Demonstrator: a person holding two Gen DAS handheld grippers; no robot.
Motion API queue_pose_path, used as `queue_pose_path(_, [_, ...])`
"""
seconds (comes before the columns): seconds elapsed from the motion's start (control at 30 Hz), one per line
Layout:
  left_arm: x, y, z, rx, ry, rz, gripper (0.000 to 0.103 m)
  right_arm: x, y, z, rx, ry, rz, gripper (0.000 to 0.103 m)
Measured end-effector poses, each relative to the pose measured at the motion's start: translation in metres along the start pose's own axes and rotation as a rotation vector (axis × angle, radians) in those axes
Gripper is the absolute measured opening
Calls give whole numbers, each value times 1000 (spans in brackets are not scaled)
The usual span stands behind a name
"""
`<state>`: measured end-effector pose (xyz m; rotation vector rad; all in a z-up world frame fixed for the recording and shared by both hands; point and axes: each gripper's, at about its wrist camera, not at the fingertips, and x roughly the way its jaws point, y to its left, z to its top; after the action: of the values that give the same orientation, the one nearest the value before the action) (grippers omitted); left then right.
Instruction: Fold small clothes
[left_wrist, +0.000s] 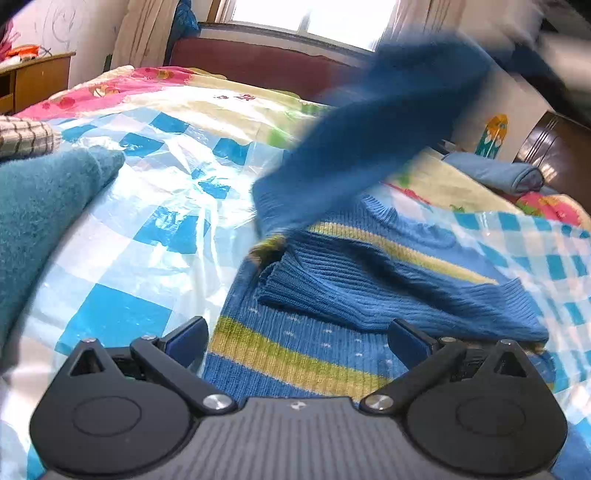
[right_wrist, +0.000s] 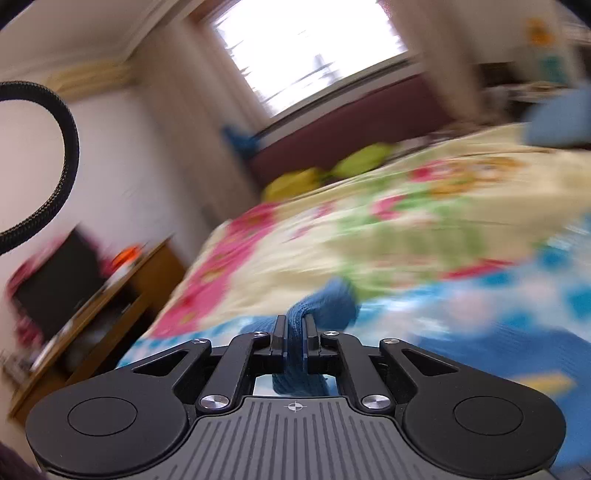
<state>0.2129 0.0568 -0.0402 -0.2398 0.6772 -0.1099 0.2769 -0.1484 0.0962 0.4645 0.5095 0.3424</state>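
Note:
A small blue knit sweater (left_wrist: 303, 343) with yellow-green stripes lies on a blue-and-white checked plastic sheet (left_wrist: 140, 236) on the bed. One sleeve (left_wrist: 369, 291) lies folded across its body. The other sleeve (left_wrist: 369, 136) is lifted in the air, blurred, rising to the upper right. My left gripper (left_wrist: 295, 343) is open and empty, low over the sweater's hem. My right gripper (right_wrist: 294, 332) is shut on the blue sleeve (right_wrist: 325, 302), held above the bed; the view is motion-blurred.
A teal fleece garment (left_wrist: 44, 206) lies at the left, a checked cloth (left_wrist: 22, 136) behind it. A folded light-blue item (left_wrist: 495, 171) sits at the far right. A floral quilt (left_wrist: 184, 92), dark headboard (left_wrist: 258, 62) and wooden desk (right_wrist: 110, 295) surround the area.

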Motion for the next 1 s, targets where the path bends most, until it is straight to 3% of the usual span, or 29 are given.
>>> queue_pose_path(0.13, [5,-11,-4,64,1,44,103,-16,-73,-51,146,104,-150,13])
queue_pose_path(0.3, [9,-20,-11,123,2,88,103,-22,-120,-87,287,155,-197,15])
queue_pose_path(0.5, [10,-20,-12,127,-1,99,103,-25,-139,-78,320,73,-262,26])
queue_pose_path(0.67, [11,-18,-11,116,-7,102,103,-17,-165,-71,373,39,-346,26])
queue_pose_path(0.8, [10,-14,-10,91,-18,122,103,-8,-180,-75,454,26,-364,26])
queue_pose_path(0.87, [9,-9,-9,70,-27,139,103,-7,-186,-76,501,20,-356,19])
queue_pose_path(0.9, [9,-6,-8,54,-33,155,103,-10,-186,-75,512,10,-354,11])
queue_pose_path(1.0, [10,4,-4,5,-35,186,103,-26,-182,-71,498,-42,-351,7])
